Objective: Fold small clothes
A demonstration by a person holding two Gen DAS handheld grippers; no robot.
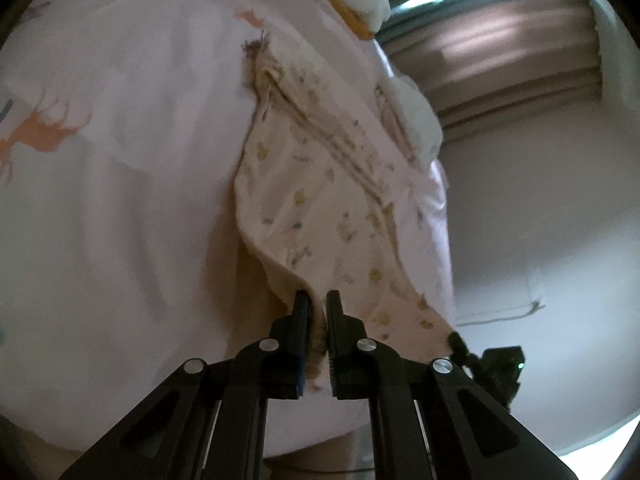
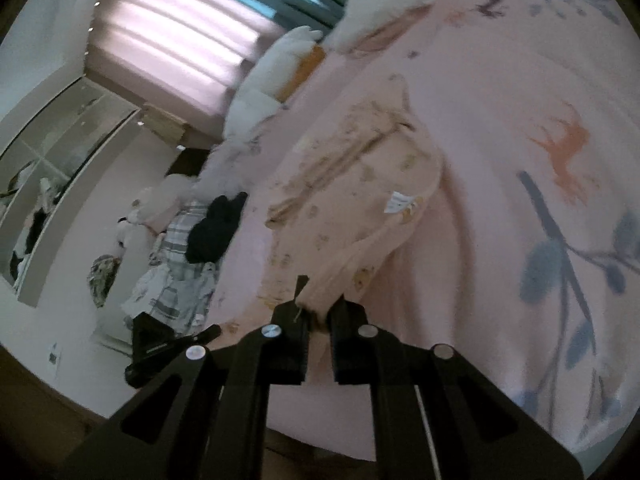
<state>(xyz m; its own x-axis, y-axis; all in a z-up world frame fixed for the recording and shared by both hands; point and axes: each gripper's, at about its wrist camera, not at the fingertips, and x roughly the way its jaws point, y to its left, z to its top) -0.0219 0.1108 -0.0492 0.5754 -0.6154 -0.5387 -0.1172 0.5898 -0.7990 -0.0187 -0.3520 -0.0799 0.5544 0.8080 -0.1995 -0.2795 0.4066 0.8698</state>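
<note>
Gripping now: a small cream garment (image 1: 320,184) with tiny yellow animal prints is pinched at its near edge by both grippers
Left gripper (image 1: 316,300): jaws nearly closed, a fold of the garment's edge is clamped between the black pads; the cloth is seen draped away from the tips toward the far side of the bed
Right gripper (image 2: 318,300): jaws drawn almost together on another part of the same near edge; a bunched bit of fabric is caught between the pads
Garment position: lifted at the near edge, the rest is spread on the bedspread (image 1: 120,200), a white care label (image 2: 398,202) is shown on its upper face in the right wrist view
Bedspread: pale pink, printed with orange deer (image 2: 564,140) and blue-grey leafy branches (image 2: 560,248)
Far side: white plush cushions (image 1: 416,116) are lined along the bed's edge, just beyond the garment
Left of the right gripper: a dark item (image 2: 212,232) and plaid cloth (image 2: 180,280) are piled on the bed, well apart from the garment
Background: striped curtains (image 2: 180,40) are seen, motion blur is noted across both views
</note>
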